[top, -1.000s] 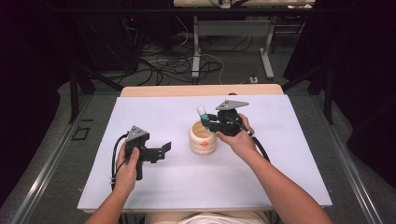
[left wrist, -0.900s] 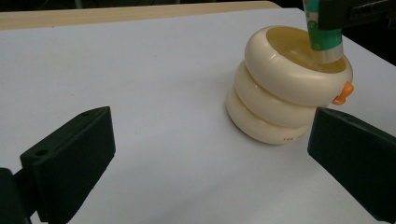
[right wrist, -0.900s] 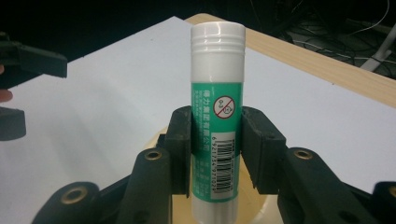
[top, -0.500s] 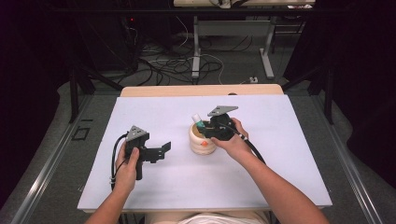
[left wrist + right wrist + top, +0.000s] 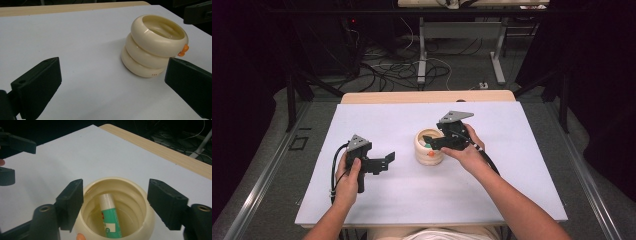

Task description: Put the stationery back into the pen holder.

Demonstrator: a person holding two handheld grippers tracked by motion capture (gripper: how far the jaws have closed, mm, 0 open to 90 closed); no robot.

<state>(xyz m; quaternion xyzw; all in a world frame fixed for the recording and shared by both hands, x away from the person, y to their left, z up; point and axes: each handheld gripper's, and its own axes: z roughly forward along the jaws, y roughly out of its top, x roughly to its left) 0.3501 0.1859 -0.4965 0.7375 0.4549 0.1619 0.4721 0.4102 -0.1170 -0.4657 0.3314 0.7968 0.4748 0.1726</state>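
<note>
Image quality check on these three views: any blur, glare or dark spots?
High view: white table evenly lit, surroundings dark, overall soft. Left gripper view: cream holder sharp with a glossy highlight; near jaws soft. Right gripper view: glue stick inside the holder legible, rim slightly soft, jaws blurred at the bottom edge; the right gripper casts little shadow.

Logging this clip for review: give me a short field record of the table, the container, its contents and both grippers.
table: white top, wooden far edge
container: cream ribbed cup, upright, orange knob on its side
contents: green-and-white glue stick leaning inside the cup
left gripper: open, apart from the cup, jaws pointing toward it
right gripper: open, jaws straddling the cup's mouth from above
</note>
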